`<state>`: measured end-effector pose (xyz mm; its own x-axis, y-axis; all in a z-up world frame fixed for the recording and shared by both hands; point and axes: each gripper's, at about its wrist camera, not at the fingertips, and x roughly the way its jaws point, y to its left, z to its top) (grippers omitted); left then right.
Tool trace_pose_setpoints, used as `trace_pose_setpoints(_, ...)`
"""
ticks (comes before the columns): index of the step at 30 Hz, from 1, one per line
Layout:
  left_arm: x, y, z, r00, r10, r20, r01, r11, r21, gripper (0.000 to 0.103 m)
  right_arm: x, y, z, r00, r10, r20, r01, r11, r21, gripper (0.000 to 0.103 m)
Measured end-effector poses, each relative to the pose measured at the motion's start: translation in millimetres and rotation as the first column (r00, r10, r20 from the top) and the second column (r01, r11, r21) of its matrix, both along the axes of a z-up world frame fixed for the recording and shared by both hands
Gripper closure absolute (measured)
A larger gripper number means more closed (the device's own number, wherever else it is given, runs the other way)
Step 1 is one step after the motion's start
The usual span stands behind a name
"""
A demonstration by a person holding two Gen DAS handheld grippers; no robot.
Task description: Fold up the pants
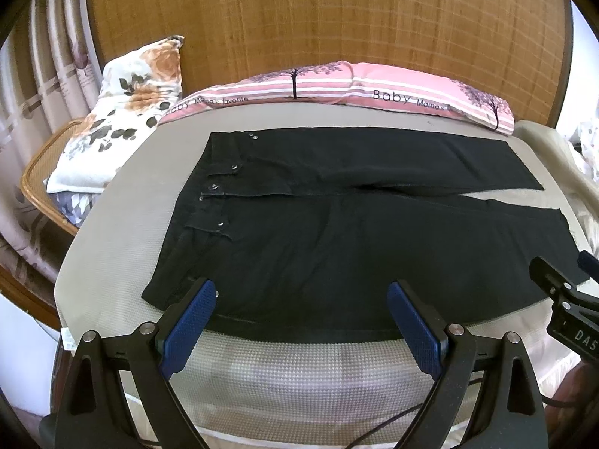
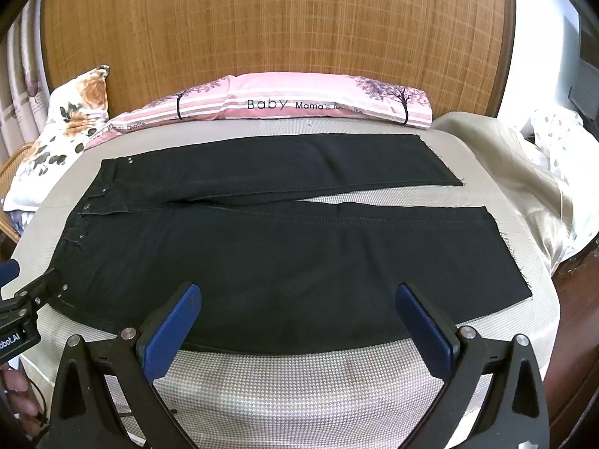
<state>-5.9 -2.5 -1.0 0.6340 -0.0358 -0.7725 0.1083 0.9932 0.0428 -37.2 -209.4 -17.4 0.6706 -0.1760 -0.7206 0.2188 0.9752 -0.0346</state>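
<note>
Far left there's a wicker chair (image 1: 33, 172) with a floral pillow (image 1: 127, 112) leaning on it, right by the corner of the bed (image 1: 112, 262).

The black pants (image 1: 337, 232) are spread flat on the bed's grey houndstooth cover, unfolded. Their long axis runs left-right across the bed: waistband (image 1: 194, 209) with its metal snaps points left, both leg hems point right. The legs touch at the crotch and split apart toward the right, so a wedge of cover shows between them in the right wrist view. The far leg (image 2: 299, 164) lies near a pink striped pillow (image 2: 299, 101) that sits against the bamboo headboard (image 2: 280, 18).

The left gripper (image 1: 301, 292) hovers over the near edge of the pants toward the waist end, blue pads spread wide, nothing between them. The right gripper (image 2: 297, 295) sits over the near leg (image 2: 337, 262) further right, jaws also wide apart and empty. Each one pokes into the edge of the other's view.

Off the right side a beige satin blanket (image 2: 505, 172) is bunched up just beside the hems.
</note>
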Motion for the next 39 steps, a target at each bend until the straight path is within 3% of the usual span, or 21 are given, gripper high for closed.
trace_pose_setpoints(10, 1, -1, -6, 1.0, 0.003, -0.026, -0.002, 1.0, 0.028, 0.01, -6, -9, -13, 1.0, -0.007, -0.012, 0.007, 1.0, 0.01, 0.0)
trace_pose_setpoints(39, 4, 1, -15, 0.998, 0.015, -0.064, -0.012, 0.999, 0.048, 0.01, -1, -5, -15, 0.999, -0.002, -0.051, 0.003, 1.0, 0.022, 0.0)
